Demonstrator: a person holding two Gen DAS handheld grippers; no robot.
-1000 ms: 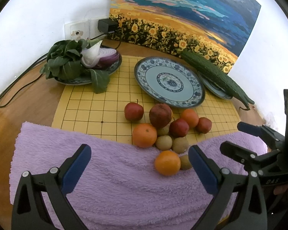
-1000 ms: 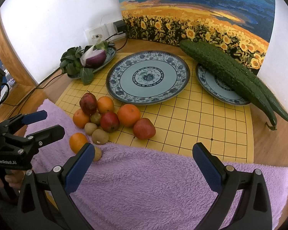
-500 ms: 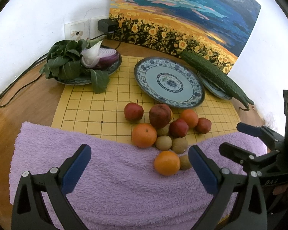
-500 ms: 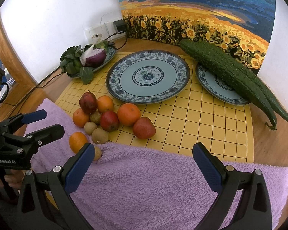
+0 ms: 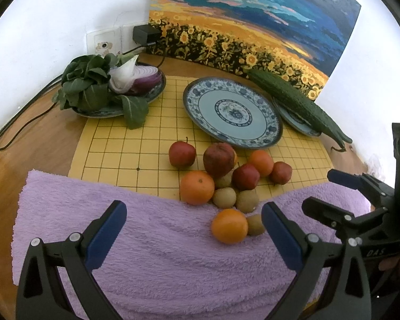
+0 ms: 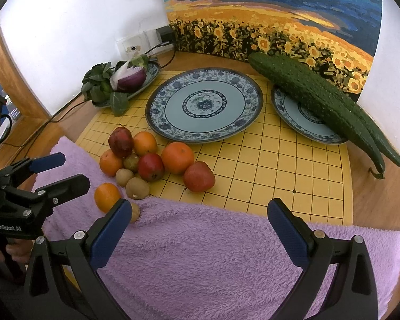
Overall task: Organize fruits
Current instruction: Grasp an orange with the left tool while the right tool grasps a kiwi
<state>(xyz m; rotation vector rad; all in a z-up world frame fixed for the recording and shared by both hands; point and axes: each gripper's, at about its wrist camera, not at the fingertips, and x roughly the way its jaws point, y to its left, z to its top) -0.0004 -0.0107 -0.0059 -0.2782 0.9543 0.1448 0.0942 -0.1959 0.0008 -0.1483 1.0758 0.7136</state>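
While both claws hang wide and empty over the purple towel (image 5: 146, 253), the fruit pile (image 5: 226, 176) sits untouched where the towel meets the yellow grid board (image 5: 114, 149), just in front of the big blue plate (image 5: 197, 98). The left gripper (image 5: 193, 229) has its jaws spread with nothing between them; the right gripper (image 6: 198, 226) is the same, hovering beside it.

The nearest piece is an orange (image 5: 228, 226) lying on the towel with a small kiwi (image 5: 256, 224) touching its right side. Further back are a second orange (image 5: 196, 187), two more kiwis, a dark wrinkled apple (image 5: 218, 159) and a few small red apples — all crowded and touching, except one red apple (image 5: 182, 154) that stands slightly apart on the left.

These look light, round and firm enough for a plain pinch, but they will likely roll. An orange's skin gives a little and should grip well across its widest part. The apples look smoother and probably slicker, so a centred hold at the middle seems wise. The kiwis are small and may be soft; a gentle close is my guess. Taking a piece from the outside of the heap — the front orange or the lone apple — would probably disturb its neighbours least. The plate is bare, a likely place for them.
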